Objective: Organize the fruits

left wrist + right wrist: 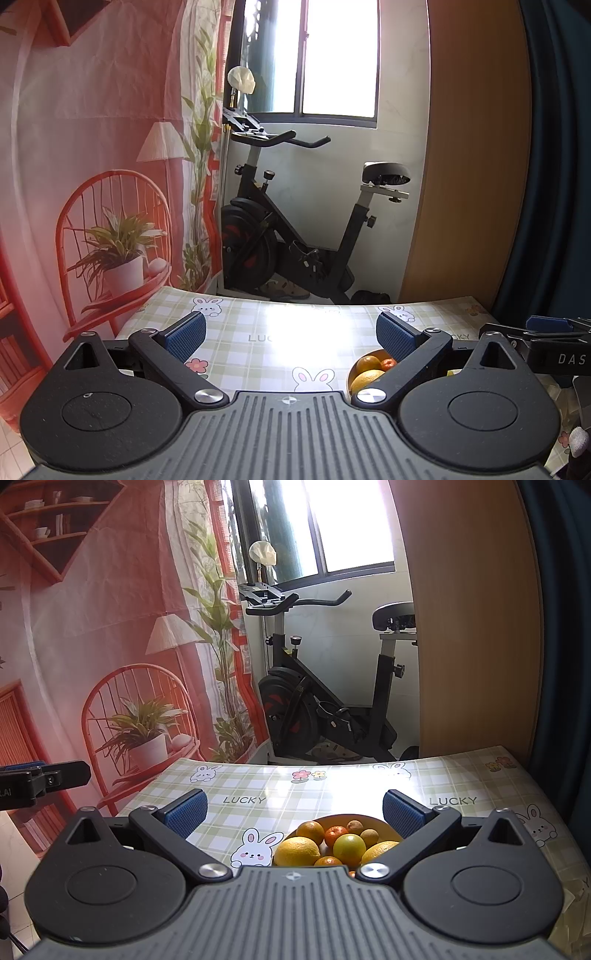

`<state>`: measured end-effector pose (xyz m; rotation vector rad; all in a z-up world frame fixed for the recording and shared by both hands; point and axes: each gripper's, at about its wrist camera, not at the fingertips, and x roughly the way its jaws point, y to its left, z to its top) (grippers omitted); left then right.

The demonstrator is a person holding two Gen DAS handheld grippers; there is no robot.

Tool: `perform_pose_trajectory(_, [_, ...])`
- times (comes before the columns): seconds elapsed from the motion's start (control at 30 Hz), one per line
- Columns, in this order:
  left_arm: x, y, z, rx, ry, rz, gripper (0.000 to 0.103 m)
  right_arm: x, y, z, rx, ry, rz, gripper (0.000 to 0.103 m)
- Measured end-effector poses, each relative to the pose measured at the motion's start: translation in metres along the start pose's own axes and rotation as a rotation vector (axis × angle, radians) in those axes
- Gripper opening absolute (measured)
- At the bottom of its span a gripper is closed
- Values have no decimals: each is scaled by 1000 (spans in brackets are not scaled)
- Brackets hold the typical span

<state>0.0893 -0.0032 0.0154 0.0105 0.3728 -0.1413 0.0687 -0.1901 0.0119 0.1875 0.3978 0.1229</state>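
The left gripper [290, 334] and right gripper [293, 810] both hover with fingers spread wide, empty; between the right one's fingers sits the bowl [341, 818] of citrus fruits [349, 847]. It rests on the checked table [258, 786].

Both wrist cameras sit low behind their tongs, looking along the counter [258, 332] toward an exercise bike [295, 229] at 12 o'clock. The left view catches the fruit bowl [364, 360] at 4 o'clock, mostly hidden; the right view holds it near, dead ahead. Both share the bike, window [332, 528] and printed backdrop [110, 646].
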Motion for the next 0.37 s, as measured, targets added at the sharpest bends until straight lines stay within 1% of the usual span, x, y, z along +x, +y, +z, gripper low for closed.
perform_pose_trajectory(0.37, [1,2,-1,2,8,-4,100,0,-1,0,1,0,0,103])
